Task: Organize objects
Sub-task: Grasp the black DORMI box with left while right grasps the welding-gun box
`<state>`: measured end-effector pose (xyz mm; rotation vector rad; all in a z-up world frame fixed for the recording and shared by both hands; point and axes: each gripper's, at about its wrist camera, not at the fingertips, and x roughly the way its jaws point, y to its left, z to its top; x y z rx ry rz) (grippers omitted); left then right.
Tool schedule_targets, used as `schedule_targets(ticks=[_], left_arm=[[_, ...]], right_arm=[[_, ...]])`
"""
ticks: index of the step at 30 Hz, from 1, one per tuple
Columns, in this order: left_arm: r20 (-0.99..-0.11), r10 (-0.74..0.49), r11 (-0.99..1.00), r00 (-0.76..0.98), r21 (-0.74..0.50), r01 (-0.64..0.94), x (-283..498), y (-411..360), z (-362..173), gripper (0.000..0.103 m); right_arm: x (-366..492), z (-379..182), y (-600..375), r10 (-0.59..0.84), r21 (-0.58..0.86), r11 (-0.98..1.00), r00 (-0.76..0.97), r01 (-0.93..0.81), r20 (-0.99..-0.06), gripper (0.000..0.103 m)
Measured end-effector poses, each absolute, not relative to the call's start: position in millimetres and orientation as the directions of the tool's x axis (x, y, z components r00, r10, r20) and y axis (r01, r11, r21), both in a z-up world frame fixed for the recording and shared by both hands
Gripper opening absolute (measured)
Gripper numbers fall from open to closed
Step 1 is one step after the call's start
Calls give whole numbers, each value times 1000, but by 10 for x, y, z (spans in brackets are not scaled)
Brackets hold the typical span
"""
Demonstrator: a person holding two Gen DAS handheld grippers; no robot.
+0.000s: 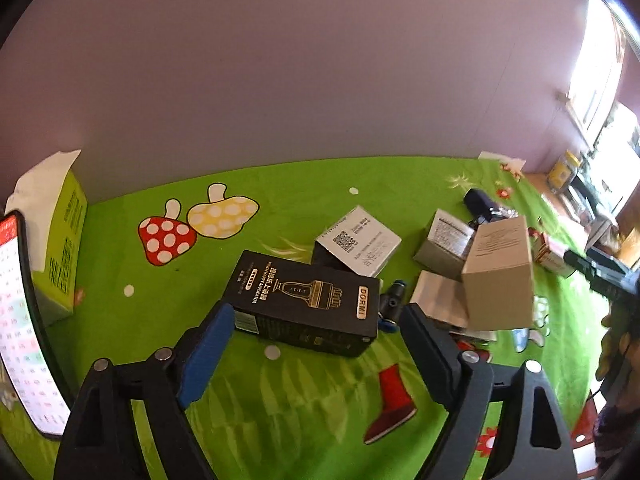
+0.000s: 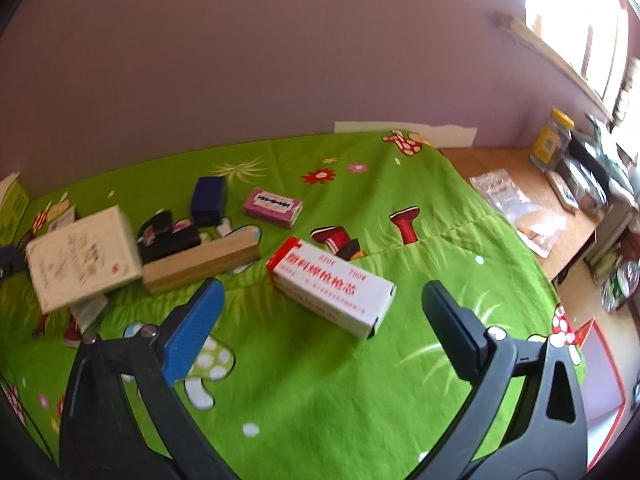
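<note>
My left gripper (image 1: pixel 316 320) is open, its jaws on either side of the near end of a black DORMI box (image 1: pixel 306 300) lying on the green cloth (image 1: pixel 280 400). Behind it lie a white QR-code box (image 1: pixel 358 240), a grey box (image 1: pixel 444 244) and a tan box (image 1: pixel 500 276). My right gripper (image 2: pixel 320 300) is open, just in front of a white and red box (image 2: pixel 332 280). Further left lie a wooden block (image 2: pixel 200 264), a pink razor-blade box (image 2: pixel 273 202), a dark blue box (image 2: pixel 208 196) and a cream box (image 2: pixel 84 256).
A green tissue box (image 1: pixel 64 248) and a screen (image 1: pixel 20 328) stand at the left. The right gripper's arm (image 1: pixel 600 272) shows at the right edge of the left wrist view. A wooden shelf (image 2: pixel 520 184) with jars and bags lies right of the cloth. A wall stands behind.
</note>
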<state>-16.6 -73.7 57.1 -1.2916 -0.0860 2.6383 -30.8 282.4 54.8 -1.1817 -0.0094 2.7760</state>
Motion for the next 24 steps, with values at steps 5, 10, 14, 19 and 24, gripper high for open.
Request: schedule_targets(ticks=[5,10,14,19,24], left_arm=[[-787,182,-976,-589,-73,-203,-230,-684,541,101],[-784,185,-970,-592,-49,-238,-264,-693,547,103],[-778,179,-965,-602,-20,-261,-294,-684,590,103],[-789,204,-954,-579,-27,-298,-391,-677,556,103],[-808,219,-954,-547,-60,-294,-481,-678,414,103]], right_arm=[[-435,470,2815,140,-51,-987,-663,-152,-735,100],[-511,415,2871,175,-50,-977,-643,-207,-746,100],[-578,382,2940,181,-23,-968,-628,-251,-757,100],[-653,323,2928,186,-22,-964,-615,-264,-767,100],[-712,266,2939,208,-42,-961,-612,-274,-763,100]])
